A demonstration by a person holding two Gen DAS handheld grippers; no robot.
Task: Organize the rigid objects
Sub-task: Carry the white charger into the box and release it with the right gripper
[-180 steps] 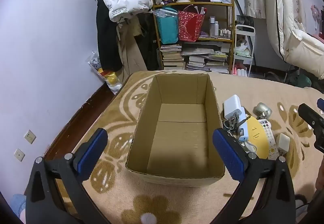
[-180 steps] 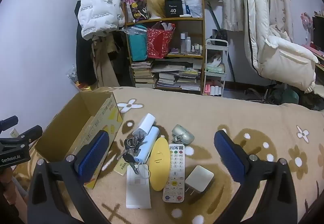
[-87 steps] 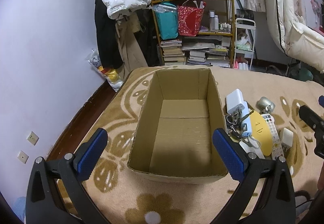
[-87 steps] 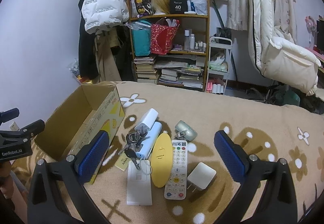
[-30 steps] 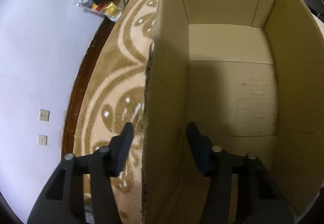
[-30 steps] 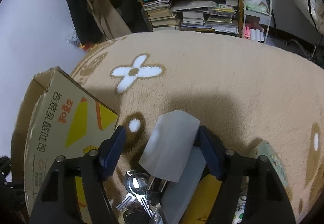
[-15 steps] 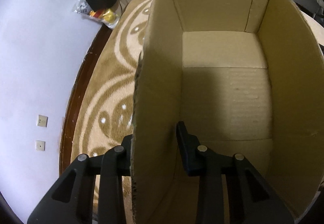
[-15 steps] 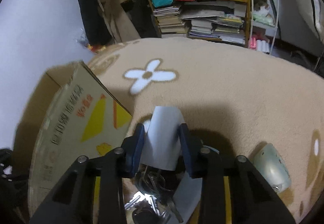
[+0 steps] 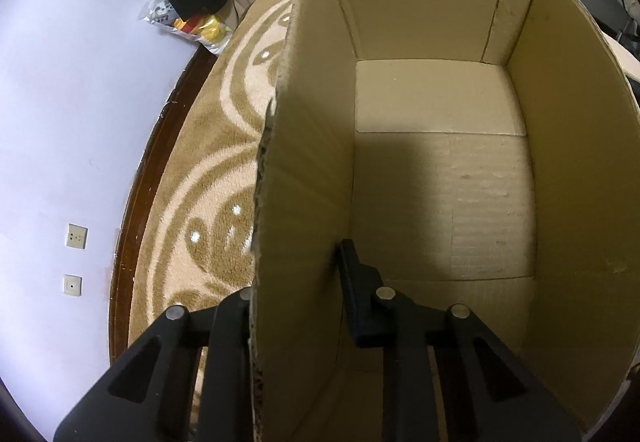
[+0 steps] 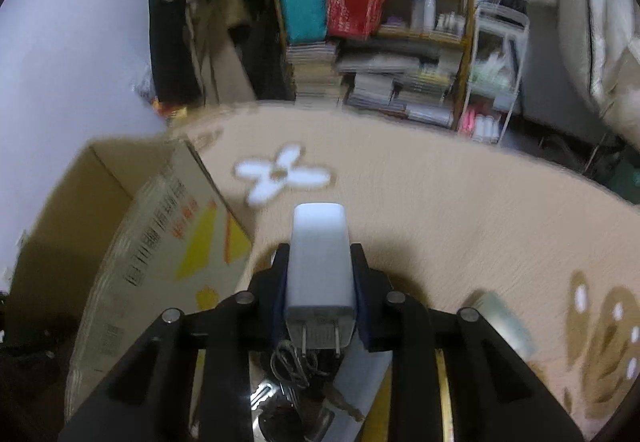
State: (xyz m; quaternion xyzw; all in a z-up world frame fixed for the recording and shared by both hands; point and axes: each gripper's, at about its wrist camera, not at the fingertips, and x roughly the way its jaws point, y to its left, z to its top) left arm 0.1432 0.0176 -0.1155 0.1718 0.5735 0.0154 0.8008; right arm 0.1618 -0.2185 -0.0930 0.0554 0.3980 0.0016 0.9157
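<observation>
An open, empty cardboard box (image 9: 440,170) fills the left wrist view. My left gripper (image 9: 296,282) is shut on the box's left wall (image 9: 304,178), one finger (image 9: 356,294) inside and the other outside, mostly hidden by the cardboard. In the right wrist view my right gripper (image 10: 320,274) is shut on a white plug-in charger (image 10: 319,254), held above the carpet with its metal prongs towards the camera. The box (image 10: 160,242), with yellow print on its side, stands to the left of the charger. A bunch of keys (image 10: 292,366) and a pale blue power bank (image 10: 360,378) lie below the gripper.
A patterned beige carpet (image 10: 440,202) covers the floor. A crowded bookshelf (image 10: 372,22) and a white wire cart (image 10: 496,74) stand at the back. A silvery object (image 10: 504,322) lies right of the gripper. Left of the box are a dark skirting board (image 9: 136,202) and a wall with sockets (image 9: 76,238).
My left gripper came down over the box's left wall and shut on it. My right gripper shut on the white charger and lifted it off the pile; that view is blurred by motion.
</observation>
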